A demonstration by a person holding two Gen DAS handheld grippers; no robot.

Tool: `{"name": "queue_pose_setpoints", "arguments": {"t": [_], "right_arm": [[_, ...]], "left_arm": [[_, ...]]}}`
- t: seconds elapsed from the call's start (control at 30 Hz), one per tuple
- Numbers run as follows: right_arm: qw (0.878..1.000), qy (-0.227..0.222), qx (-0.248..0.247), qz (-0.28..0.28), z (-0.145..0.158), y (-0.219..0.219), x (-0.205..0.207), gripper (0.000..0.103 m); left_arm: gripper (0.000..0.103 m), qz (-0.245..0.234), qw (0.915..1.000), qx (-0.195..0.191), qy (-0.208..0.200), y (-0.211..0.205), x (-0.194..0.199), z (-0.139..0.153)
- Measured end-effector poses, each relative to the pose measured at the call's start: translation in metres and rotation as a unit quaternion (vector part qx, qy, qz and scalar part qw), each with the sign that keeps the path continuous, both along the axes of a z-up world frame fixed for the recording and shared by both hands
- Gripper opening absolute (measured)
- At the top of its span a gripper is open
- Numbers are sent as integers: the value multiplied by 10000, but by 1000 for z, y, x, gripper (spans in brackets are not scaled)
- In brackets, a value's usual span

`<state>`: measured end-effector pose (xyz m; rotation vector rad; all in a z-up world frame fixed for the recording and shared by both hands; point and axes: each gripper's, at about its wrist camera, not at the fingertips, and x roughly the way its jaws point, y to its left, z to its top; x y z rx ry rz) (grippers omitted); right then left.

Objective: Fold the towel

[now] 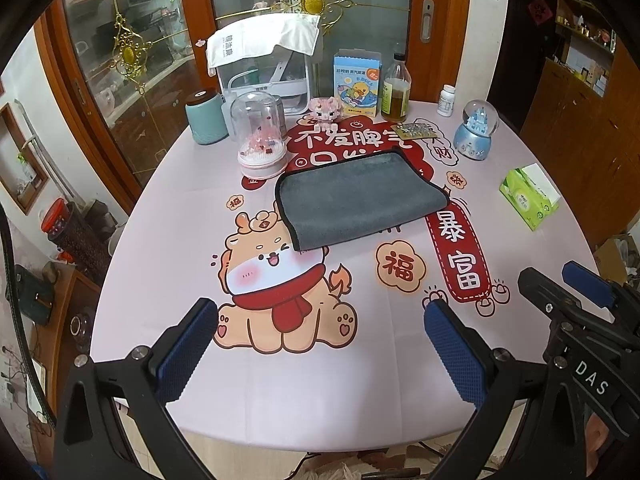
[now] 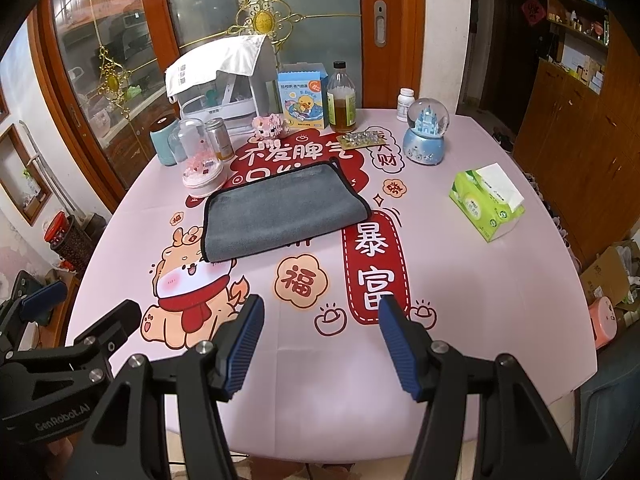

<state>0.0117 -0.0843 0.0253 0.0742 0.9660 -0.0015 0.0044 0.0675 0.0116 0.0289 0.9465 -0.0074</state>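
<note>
Hovering at the near edge of the table (image 1: 280, 400), both tongs are spread wide and hold nothing: the left tongs (image 1: 320, 344) hang over the printed cartoon animal, and the right tongs (image 2: 320, 340) sit just beside them to the right, above the red banner print. Each shows blue ribbed pads (image 2: 244, 344) facing inward across an open gap.

Further in, near the middle of the table, lies the grey towel (image 1: 360, 200), well apart from both tongs. It looks already doubled over once, with a rounded fold along its right side and black-stitched edges along the left and far sides. It lies flat and a little skewed to the table edge.

By its look the towel is plush microfibre: light, limp and fairly thick, so it should drape rather than hold a shape, and its nap should give the ribbed pads good purchase. The sensible places to take hold seem to be the two near corners, or the stitched left edge, pinching through both layers so they do not slide apart when lifted.

Beyond it stand a clear domed ornament (image 1: 262, 136) just beside the towel's far left corner, a glass bottle (image 1: 396, 90), a snow globe (image 1: 476, 130), and to the right a green tissue box (image 1: 528, 196); a wide swing could knock the dome.
</note>
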Motion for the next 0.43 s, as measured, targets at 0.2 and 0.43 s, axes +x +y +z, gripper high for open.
{"name": "queue_pose_setpoints", "arguments": {"t": [0.2,0.43], "right_arm": [[10000,13,6,0,0,1,-1,60],[10000,23,20,-3,-2,2,0,60]], "left_arm": [[102,7,10000,13,33,1,0,-3],[102,-56,9999,7,88,0,2,-6]]}}
